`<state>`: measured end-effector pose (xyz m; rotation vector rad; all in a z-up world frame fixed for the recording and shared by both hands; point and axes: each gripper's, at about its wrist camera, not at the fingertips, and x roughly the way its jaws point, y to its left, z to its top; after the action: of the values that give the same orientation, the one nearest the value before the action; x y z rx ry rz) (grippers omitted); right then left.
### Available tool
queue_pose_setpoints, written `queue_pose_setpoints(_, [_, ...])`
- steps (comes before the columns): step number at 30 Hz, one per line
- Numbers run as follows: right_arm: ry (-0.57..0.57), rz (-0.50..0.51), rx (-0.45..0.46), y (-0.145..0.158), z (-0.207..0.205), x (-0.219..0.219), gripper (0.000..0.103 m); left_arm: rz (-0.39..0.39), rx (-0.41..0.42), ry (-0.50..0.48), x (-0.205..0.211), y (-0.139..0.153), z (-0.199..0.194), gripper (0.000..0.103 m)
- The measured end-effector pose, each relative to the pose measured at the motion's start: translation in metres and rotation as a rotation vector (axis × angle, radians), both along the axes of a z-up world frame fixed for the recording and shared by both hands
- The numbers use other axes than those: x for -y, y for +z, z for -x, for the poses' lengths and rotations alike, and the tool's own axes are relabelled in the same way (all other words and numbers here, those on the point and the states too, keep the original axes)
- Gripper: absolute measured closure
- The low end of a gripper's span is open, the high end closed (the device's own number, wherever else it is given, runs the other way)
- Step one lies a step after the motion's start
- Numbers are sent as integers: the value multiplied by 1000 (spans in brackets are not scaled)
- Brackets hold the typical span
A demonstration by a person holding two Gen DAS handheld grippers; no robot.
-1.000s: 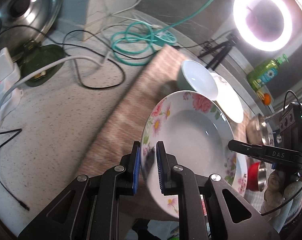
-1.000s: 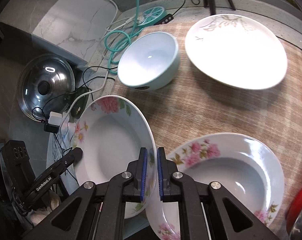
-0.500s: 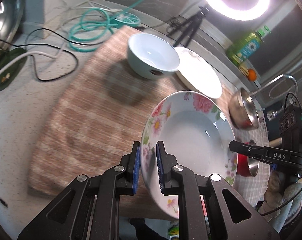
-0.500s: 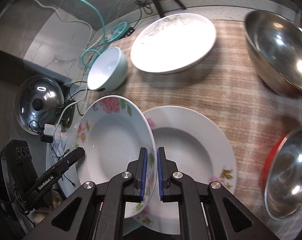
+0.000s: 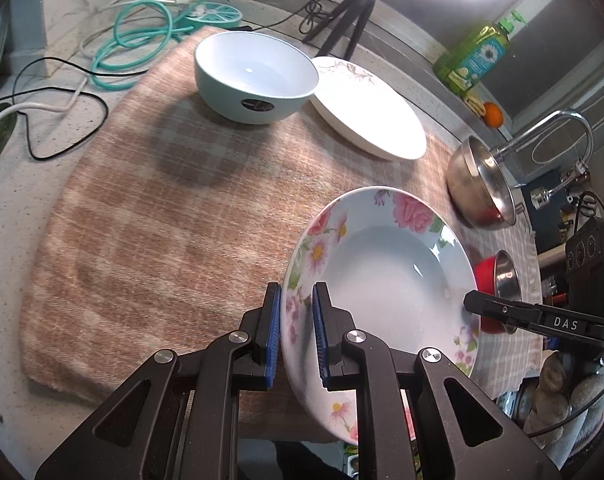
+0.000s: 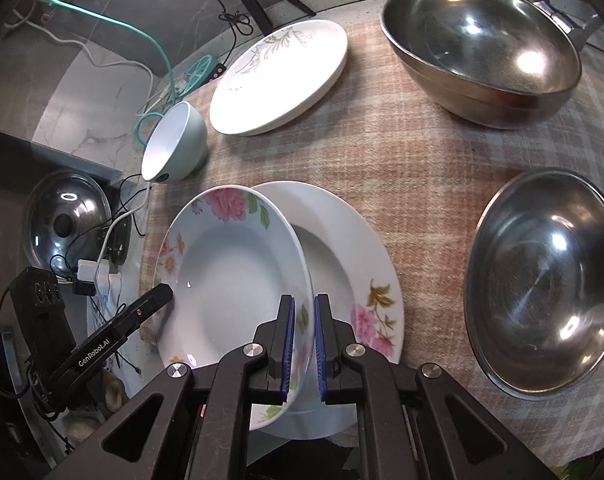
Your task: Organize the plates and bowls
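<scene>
Glossy glazed plate (image 6: pixel 230 280); shiny steel bowls (image 6: pixel 542 280); rough woven cloth (image 5: pixel 162 220) over a matt speckled stone counter (image 5: pixel 14 200).

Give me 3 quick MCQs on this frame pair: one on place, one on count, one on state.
1. Where is the held floral plate?
A. above a second floral plate
B. inside the mint bowl
C. on the pot lid

2. How many steel bowls show in the right wrist view?
A. one
B. two
C. four

3. What is the state of the right tool?
A. wide open
B. shut on the plate rim
C. shut on the cloth

Key:
1 A: the second floral plate lies on the checked cloth just beneath it.
2 B: a far steel bowl and a near steel bowl.
3 B: both tools pinch opposite edges; the left tool shows the same.
</scene>
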<state>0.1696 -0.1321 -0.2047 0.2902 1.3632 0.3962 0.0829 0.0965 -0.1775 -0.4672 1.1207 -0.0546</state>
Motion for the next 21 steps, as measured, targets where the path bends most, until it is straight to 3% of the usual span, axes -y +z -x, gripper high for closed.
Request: queue_pose_setpoints(21, [-45, 33, -12, -6, 12, 18, 94, -35, -16, -74, 19, -9, -14, 89])
